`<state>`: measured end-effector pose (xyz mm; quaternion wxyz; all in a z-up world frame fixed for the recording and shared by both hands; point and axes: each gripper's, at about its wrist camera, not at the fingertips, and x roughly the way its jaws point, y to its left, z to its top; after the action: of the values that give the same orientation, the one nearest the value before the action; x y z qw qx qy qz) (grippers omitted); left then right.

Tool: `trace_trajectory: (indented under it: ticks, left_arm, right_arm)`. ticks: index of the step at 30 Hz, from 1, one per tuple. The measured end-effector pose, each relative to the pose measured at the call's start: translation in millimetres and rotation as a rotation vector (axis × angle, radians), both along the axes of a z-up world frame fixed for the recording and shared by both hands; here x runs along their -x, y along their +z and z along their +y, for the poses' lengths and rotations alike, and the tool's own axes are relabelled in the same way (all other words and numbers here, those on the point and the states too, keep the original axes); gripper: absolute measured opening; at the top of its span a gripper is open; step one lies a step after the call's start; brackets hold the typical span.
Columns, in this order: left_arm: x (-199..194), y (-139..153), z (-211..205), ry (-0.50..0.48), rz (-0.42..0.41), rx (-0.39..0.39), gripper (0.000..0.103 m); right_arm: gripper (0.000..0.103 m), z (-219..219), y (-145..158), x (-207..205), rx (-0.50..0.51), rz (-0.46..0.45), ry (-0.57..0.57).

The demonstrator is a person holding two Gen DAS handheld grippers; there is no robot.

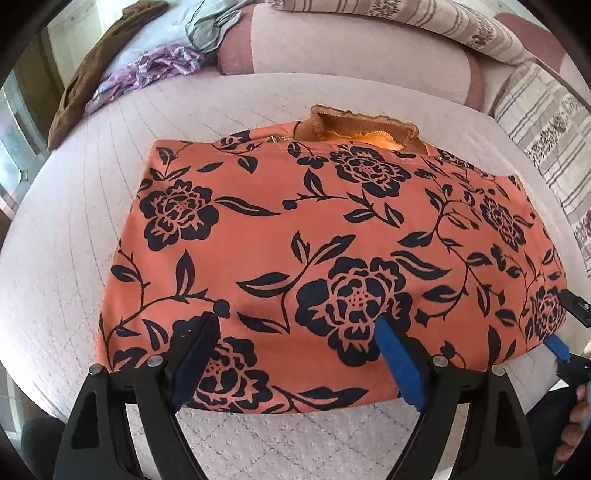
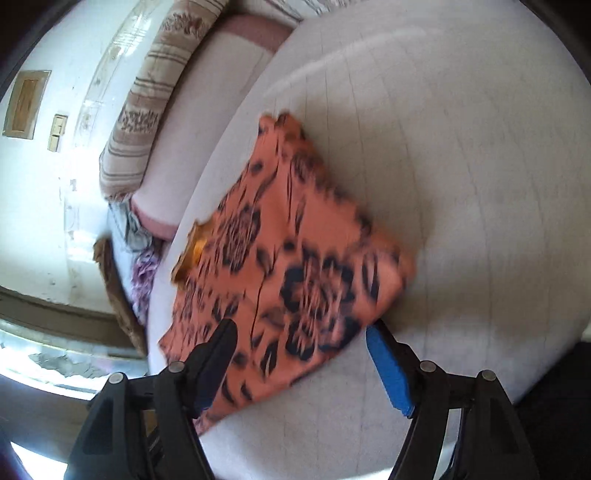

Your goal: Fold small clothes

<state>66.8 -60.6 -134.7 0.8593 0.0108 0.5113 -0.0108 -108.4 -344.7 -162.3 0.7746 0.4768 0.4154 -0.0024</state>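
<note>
A folded orange garment (image 1: 295,229) with a dark floral print lies flat on the pale quilted bed (image 1: 66,229). A tan collar edge (image 1: 362,127) sticks out at its far side. My left gripper (image 1: 295,319) stands open above the garment's near edge, its pads apart and gripping nothing. My right gripper (image 1: 567,326) shows at the garment's right corner. In the blurred right wrist view the garment (image 2: 288,258) lies at a slant, and my right gripper (image 2: 301,328) is open over its near corner, holding nothing.
Striped cushions (image 1: 546,122) and a pink bolster (image 1: 351,55) line the back of the bed. A purple cloth (image 1: 147,70), a grey cloth (image 1: 210,26) and a brown cloth (image 1: 92,74) lie at the far left. A person's hand (image 1: 576,424) is at the lower right.
</note>
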Motion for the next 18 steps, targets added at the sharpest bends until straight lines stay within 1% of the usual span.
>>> trace_trajectory:
  ticks: [2, 4, 6, 7, 8, 10, 12, 14, 15, 16, 17, 18]
  left_arm:
    - [-2.6, -1.7, -5.5, 0.001, -0.001, -0.002, 0.087]
    - [-4.0, -2.7, -6.1, -0.002, -0.001, -0.006, 0.087]
    - [-6.1, -2.7, -6.4, -0.002, 0.003, -0.004, 0.087]
    - [-6.5, -1.9, -6.6, -0.001, 0.001, -0.001, 0.087]
    - [-7.4, -0.4, -6.5, 0.001, -0.005, 0.005, 0.087]
    - [-10.0, 2.8, -6.9, 0.007, -0.028, 0.014, 0.087]
    - [-12.6, 1.9, -8.1, 0.004, -0.039, 0.016, 0.087]
    - [-19.7, -10.9, -13.0, -0.018, -0.008, -0.003, 0.087]
    - [-23.3, -18.8, -15.8, -0.028, 0.006, -0.027, 0.088]
    - [-23.9, -22.7, -19.8, -0.045, -0.007, -0.063, 0.089]
    - [-23.5, -21.2, -22.5, -0.052, -0.016, -0.076, 0.089]
    - [-22.3, -17.5, -23.9, -0.055, -0.019, -0.072, 0.089]
  right_arm:
    - [0.076, -6.9, -9.2, -4.8, -0.033, 0.012, -0.024]
    - [0.076, -9.3, -8.2, -7.5, -0.015, 0.008, -0.019]
    - [0.074, -4.0, -4.1, -19.2, 0.006, -0.003, 0.001]
    - [0.069, -3.1, -4.2, -19.5, 0.021, -0.004, 0.007]
    - [0.065, -4.8, 3.5, -28.5, 0.028, -0.002, 0.011]
    - [0.062, -4.6, 5.0, -29.9, 0.034, 0.001, 0.008]
    - [0.062, -4.1, 6.9, -34.3, 0.058, 0.002, 0.008]
    - [0.063, -1.6, 4.8, -39.8, 0.077, 0.011, 0.012]
    - [0.063, -1.9, 5.1, -40.1, 0.081, 0.008, 0.007]
    - [0.066, -2.2, 5.3, -39.9, 0.081, 0.004, 0.005]
    - [0.066, -2.6, 6.1, -40.7, 0.081, 0.003, 0.007]
    - [0.066, -2.9, 7.0, -41.0, 0.084, 0.005, 0.006]
